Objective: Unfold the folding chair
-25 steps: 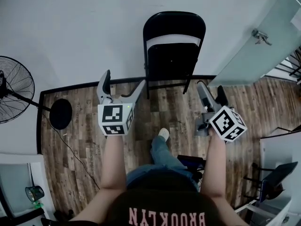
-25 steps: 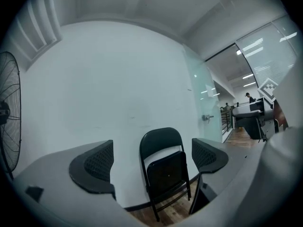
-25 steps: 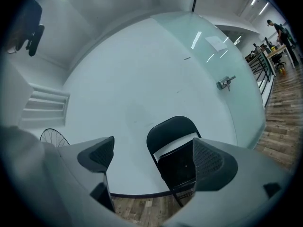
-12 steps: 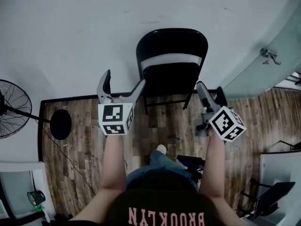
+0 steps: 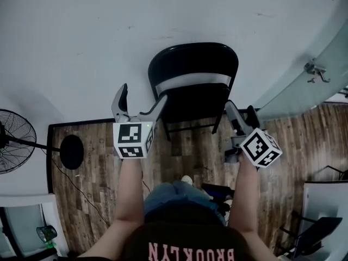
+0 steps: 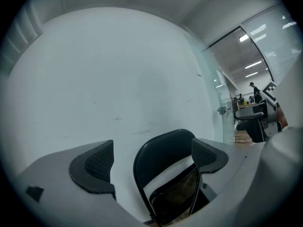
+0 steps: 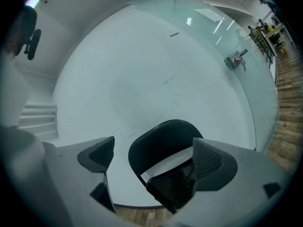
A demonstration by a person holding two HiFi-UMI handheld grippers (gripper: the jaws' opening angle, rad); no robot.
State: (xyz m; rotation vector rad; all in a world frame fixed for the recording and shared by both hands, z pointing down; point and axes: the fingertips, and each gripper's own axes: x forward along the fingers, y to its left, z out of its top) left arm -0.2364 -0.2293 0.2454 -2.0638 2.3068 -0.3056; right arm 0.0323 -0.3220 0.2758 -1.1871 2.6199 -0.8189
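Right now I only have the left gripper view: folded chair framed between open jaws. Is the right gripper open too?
Observer: Yes. The right gripper has its jaws apart and holds nothing; the folding chair shows beyond them.
Operator: Anything on the floor to my left?
Observer: A standing fan, left of the chair near the wall, with its round base on the wood floor.
Operator: Feet clear of the chair?
Observer: One shoe shows, short of the chair's legs.
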